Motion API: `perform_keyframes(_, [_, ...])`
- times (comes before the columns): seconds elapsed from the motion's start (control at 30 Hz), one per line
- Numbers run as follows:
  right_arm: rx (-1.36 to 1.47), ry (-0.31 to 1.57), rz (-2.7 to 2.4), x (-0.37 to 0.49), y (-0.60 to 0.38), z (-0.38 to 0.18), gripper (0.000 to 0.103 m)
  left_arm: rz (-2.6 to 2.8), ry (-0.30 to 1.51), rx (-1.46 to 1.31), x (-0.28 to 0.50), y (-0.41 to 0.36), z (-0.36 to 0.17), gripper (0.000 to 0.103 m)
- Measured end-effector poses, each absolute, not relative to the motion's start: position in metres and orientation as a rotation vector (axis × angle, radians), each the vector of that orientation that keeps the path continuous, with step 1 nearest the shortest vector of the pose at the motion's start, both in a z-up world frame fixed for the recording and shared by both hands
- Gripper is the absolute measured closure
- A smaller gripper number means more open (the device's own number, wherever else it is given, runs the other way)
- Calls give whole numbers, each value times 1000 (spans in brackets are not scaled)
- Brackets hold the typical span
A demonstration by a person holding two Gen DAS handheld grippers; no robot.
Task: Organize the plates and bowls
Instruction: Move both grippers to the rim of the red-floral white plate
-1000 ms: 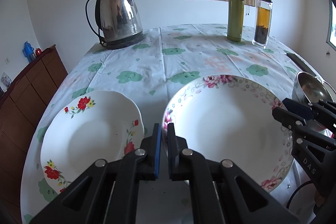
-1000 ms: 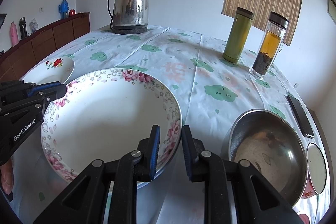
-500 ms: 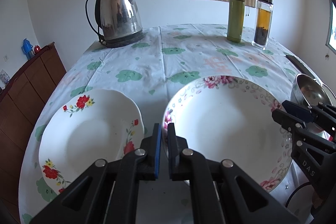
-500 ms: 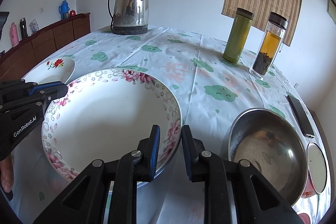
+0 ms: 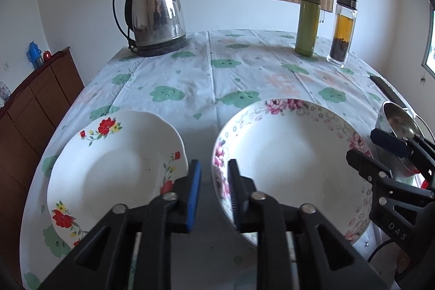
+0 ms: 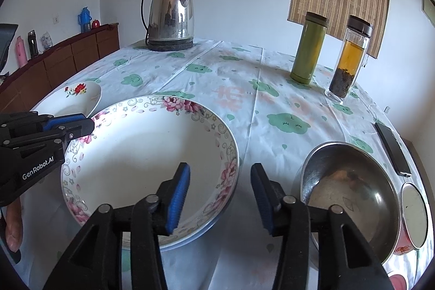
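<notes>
Plates number two on the desk (image 6: 244,105): one pink-flowered plate (image 6: 141,154) in the middle and one red-flowered plate (image 5: 114,167) to its left. One steel bowl (image 6: 350,192) sits to the right. Behind stand one kettle (image 6: 171,15) and two bottles. The left claw (image 5: 213,192) and the right claw (image 6: 218,197) are both opening, each straddling the pink-flowered plate's rim without pressing it.

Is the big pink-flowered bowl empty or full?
Empty: the bowl shows bare white inside in both views, standing upright on the table.
</notes>
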State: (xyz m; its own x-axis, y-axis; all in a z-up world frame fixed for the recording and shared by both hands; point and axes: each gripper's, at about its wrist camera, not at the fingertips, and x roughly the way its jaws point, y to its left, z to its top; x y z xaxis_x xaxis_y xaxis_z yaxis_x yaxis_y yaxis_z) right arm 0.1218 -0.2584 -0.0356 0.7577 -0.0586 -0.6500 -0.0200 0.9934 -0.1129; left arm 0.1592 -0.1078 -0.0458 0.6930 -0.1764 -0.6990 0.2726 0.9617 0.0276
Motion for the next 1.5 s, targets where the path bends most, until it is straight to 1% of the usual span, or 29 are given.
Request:
perform_keyframes(0.03, [-120,706,-23,121,-258,-35,51,-248,757,127,159,-107,-44,55])
perform_keyframes(0.1, [-120,702,-20,121,-258,-34,51,-240,738,122,157,-104,-41,49])
perform_keyframes(0.17, [-118,701,-16,122,-257,-34,51,-249,732,110,157,-103,-38,47])
perform_keyframes(0.23, [-118,702,-10,122,-257,-35,51,-249,727,105,156,-102,-36,42])
perform_keyframes(0.8, [-109,618,-5,114,-258,-25,51,-207,651,129,150,-99,-23,41])
perform_keyframes(0.87, [-103,611,-6,114,-258,-24,51,-216,659,132,150,-98,-22,37])
perform_keyframes(0.9, [-100,609,-6,115,-258,-24,48,-219,659,127,150,-98,-21,34])
perform_keyframes(0.97, [-99,606,-7,115,-258,-24,43,-214,651,119,149,-95,-18,33])
perform_keyframes(1.0, [-99,606,-7,115,-257,-24,43,-211,644,115,149,-94,-17,32])
perform_keyframes(1.13, [-89,610,3,115,-256,-25,42,-194,626,108,148,-89,-12,23])
perform_keyframes(1.3, [-73,630,7,115,-252,-24,42,-168,624,127,148,-87,-11,23])
perform_keyframes(1.5, [-97,610,10,111,-240,-12,42,-153,633,108,146,-77,-5,23])
